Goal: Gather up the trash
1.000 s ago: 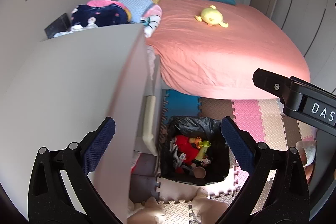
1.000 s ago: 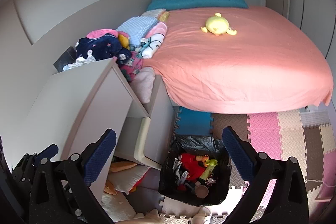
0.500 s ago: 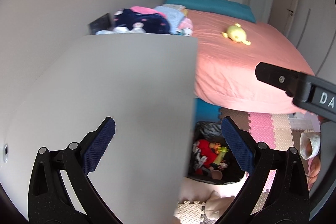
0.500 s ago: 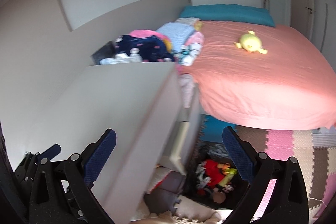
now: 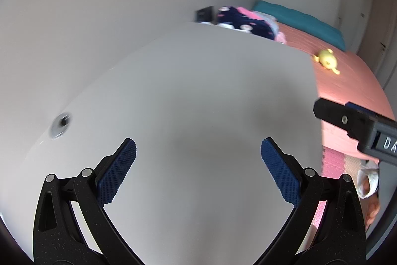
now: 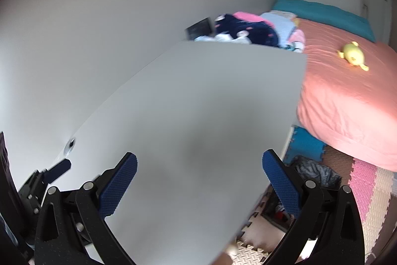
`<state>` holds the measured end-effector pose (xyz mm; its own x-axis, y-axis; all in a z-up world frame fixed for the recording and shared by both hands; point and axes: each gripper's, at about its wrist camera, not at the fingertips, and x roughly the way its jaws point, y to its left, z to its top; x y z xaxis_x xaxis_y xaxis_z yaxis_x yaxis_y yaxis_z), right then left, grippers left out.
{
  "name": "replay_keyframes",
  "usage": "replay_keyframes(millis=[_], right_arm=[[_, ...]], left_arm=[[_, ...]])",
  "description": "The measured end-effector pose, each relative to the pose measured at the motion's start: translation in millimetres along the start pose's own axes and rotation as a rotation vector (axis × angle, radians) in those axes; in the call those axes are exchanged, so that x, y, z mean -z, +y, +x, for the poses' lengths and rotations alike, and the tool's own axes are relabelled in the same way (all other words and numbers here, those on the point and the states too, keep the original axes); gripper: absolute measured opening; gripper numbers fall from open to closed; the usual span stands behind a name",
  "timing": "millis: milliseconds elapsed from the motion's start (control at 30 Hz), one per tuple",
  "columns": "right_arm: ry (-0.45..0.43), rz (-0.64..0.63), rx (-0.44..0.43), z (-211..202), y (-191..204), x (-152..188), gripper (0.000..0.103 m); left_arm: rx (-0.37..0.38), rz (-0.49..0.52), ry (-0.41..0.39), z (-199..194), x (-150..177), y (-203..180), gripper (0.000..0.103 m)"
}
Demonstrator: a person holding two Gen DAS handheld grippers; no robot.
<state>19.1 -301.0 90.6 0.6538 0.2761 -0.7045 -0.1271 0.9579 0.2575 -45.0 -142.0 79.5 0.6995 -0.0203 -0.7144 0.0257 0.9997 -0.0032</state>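
My left gripper [image 5: 198,169] is open and empty above a bare white desk top [image 5: 198,96]. My right gripper [image 6: 199,178] is open and empty over the same desk top [image 6: 198,116], near its right edge. The right gripper shows at the right edge of the left wrist view [image 5: 357,126]; the left one shows at the lower left of the right wrist view [image 6: 44,178]. A black-lined bin [image 6: 315,173] stands on the floor below the desk's right edge, mostly hidden. No trash item shows on the desk.
A round cable hole [image 5: 60,123] is in the desk near the wall. A pink bed [image 6: 347,91] with a yellow plush toy [image 6: 352,56] lies to the right. Clothes [image 6: 245,31] and a dark box [image 6: 199,29] are piled beyond the desk. Foam mats [image 6: 367,190] cover the floor.
Both grippers have swung left and up from over the bin to over the desk top. The bin has dropped out of the left wrist view. Both stay open.
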Motion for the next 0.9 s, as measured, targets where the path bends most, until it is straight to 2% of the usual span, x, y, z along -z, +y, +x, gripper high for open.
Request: replay_keyframes(millis=[200, 400, 700, 900], right_arm=[[0.069, -0.033, -0.05, 14, 57, 31, 0.101], [0.153, -0.07, -0.023, 34, 100, 68, 0.1], [0.213, -0.121, 0.119, 62, 134, 103, 0.101], [0.185, -0.11, 0.163, 68, 138, 109, 0.101]], left_arm=[[-0.079, -0.067, 0.021, -23, 33, 71, 0.097], [-0.114, -0.174, 0.061, -32, 67, 134, 0.097], [-0.16, -0.172, 0.115, -11, 89, 161, 0.097], [-0.185, -0.178, 0.14, 3, 94, 171, 0.097]])
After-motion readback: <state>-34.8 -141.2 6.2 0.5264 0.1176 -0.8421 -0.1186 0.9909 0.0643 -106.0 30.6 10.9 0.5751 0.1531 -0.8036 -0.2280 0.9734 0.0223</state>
